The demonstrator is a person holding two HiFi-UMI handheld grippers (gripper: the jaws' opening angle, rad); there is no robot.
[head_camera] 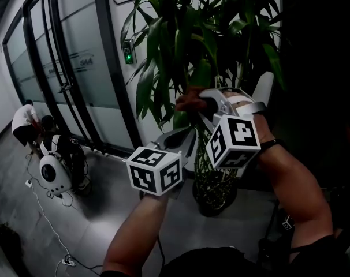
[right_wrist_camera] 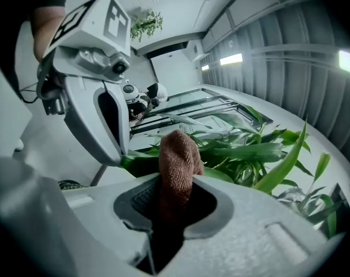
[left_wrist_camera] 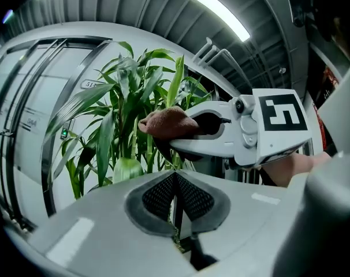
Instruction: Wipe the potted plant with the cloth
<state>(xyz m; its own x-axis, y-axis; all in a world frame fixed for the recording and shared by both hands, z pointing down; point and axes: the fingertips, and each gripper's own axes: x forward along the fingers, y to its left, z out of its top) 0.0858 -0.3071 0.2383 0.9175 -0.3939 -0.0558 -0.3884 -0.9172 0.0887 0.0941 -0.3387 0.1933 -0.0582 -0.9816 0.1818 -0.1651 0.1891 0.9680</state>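
Right gripper [right_wrist_camera: 172,199] jaws clamped on brown cloth [right_wrist_camera: 178,165]. Cloth's long axis runs along the jaws, free end poking forward past the tips into the potted plant [head_camera: 181,39] foliage. Left gripper [left_wrist_camera: 176,180] jaws closed on a thin leaf [right_wrist_camera: 141,161], just below the cloth. Both forearms reach up and forward, right wrist angled toward the left gripper.

My head camera looks steeply down at the plant [head_camera: 186,45] from just behind both arms. The left gripper [head_camera: 183,138] camera sits close under the plant's leaves, facing up into them. The right gripper [head_camera: 199,104] camera looks across them from just as near. All three views share the leaves and the cloth [right_wrist_camera: 178,154].
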